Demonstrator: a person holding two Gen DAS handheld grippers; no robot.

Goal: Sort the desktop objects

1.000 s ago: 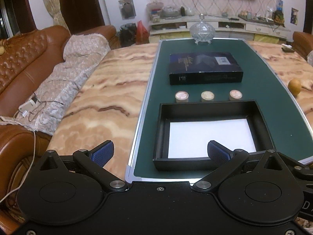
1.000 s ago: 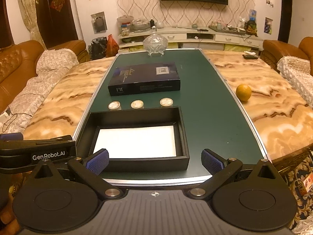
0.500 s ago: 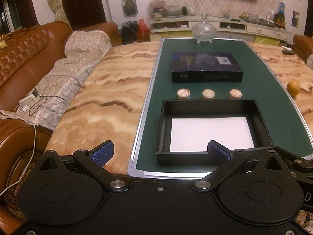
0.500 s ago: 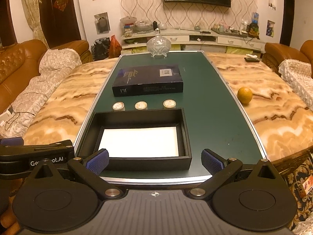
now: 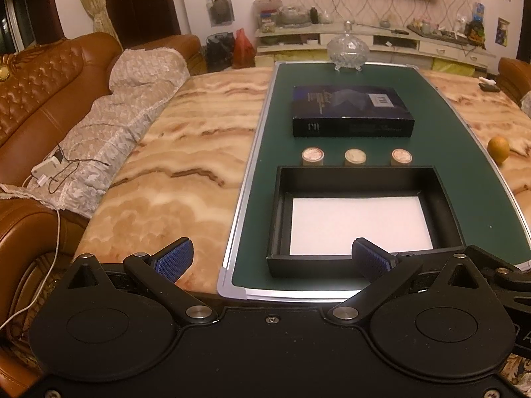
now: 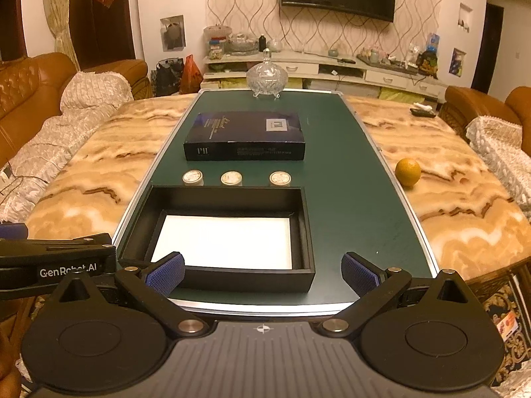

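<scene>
Three round tins (image 6: 236,178) in a row, frame centre, just behind empty black tray (image 6: 307,232), in front of dark box (image 6: 245,136). Left claw (image 5: 270,260) & right claw (image 6: 262,270) both wide, holding nothing, bottom of frame. Approx. advice: centre claw over one tin, grip sides squarely.

A black open tray (image 6: 308,232) with low walls and a white sheet lining its floor lies flat at the near end of the green mat (image 6: 348,205), nothing in it. Just beyond its far wall stand three small round tins in a row: the left tin (image 6: 192,177), the middle tin (image 6: 231,177) and the right tin (image 6: 280,178), each with a pale patterned lid, spaced apart from one another. Behind them a dark blue flat box (image 6: 245,134) lies lid up, its long side facing the tins.
</scene>
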